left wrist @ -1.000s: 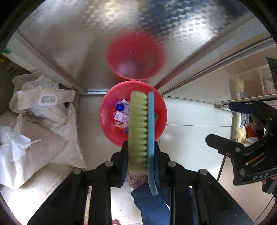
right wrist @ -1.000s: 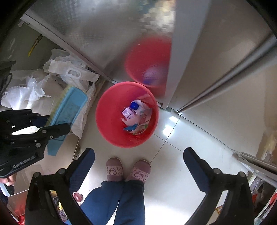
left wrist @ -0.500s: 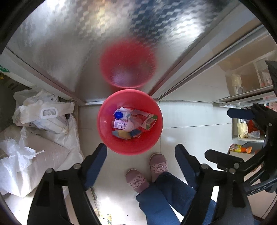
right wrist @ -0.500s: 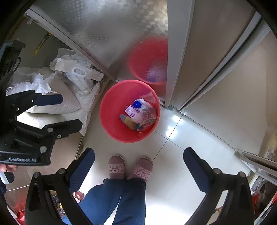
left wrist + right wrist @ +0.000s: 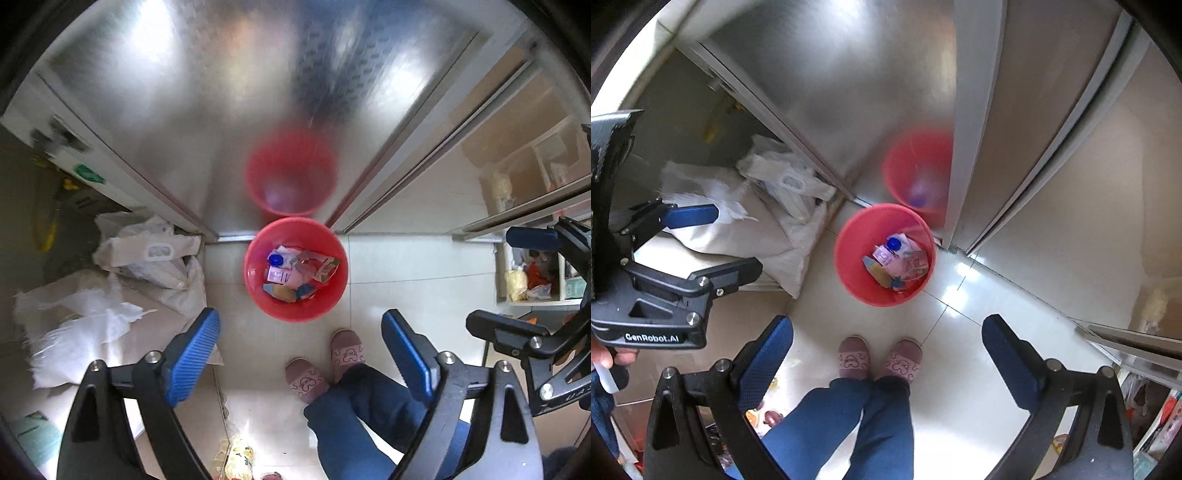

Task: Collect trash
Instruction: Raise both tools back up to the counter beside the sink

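A red bin point(image 5: 255, 291) stands on the tiled floor below both grippers, its wall also showing in the right wrist view point(image 5: 849, 269). Inside lie a blue brush with yellow bristles point(image 5: 284, 291), a blue-capped bottle point(image 5: 276, 258) and several wrappers. My left gripper point(image 5: 300, 321) hangs high above the bin, its jaws opening with nothing between them. It also appears at the left of the right wrist view point(image 5: 738, 238). My right gripper point(image 5: 886, 321) is open and empty, equally high over the floor.
White sacks and bags point(image 5: 110, 295) lie left of the bin. A shiny steel door point(image 5: 258, 92) behind it mirrors the bin. The person's feet in pink slippers point(image 5: 879, 358) stand just in front. A shelf with packets point(image 5: 532, 277) is at the right.
The left gripper let go of the brush, which now lies in the bin, and its jaws spread wide. Both grippers rose, so the bin looks smaller and farther below.
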### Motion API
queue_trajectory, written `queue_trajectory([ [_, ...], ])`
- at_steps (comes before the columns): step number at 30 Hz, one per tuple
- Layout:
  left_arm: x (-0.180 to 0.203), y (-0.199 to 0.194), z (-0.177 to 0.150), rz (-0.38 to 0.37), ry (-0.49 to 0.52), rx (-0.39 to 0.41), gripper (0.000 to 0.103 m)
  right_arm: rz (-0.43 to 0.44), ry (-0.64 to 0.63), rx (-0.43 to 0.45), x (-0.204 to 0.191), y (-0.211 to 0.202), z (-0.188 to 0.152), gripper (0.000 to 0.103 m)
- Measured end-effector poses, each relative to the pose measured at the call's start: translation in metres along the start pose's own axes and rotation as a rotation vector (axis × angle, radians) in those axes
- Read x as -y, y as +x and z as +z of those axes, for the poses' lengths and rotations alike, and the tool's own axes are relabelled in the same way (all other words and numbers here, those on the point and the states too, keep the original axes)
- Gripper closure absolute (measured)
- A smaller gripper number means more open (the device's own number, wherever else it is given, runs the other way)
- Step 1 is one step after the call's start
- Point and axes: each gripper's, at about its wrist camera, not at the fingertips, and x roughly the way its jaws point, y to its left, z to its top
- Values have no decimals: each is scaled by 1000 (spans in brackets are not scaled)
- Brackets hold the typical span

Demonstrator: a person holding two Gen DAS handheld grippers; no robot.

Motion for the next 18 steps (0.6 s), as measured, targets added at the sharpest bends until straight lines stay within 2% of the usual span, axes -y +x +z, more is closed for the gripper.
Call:
queue_trajectory([
  [7,4,-89,-6,39,-33,61,1,-17,-5,62,-18,-81,2,1],
  [9,7,-114,-7,47,-31,87,0,-3,-8,106,-23,-102,1,1],
  [13,4,-161,-8,14,-56,129,0,-10,-27,137,-32,-142,-1,1],
  [15,5,-181,-7,24,-48,145,0,-19,-39,164,-36,-160,0,1],
  [18,6,-207,-2,44,-44,178,0,-21,-45,251,-43,-187,4,1],
])
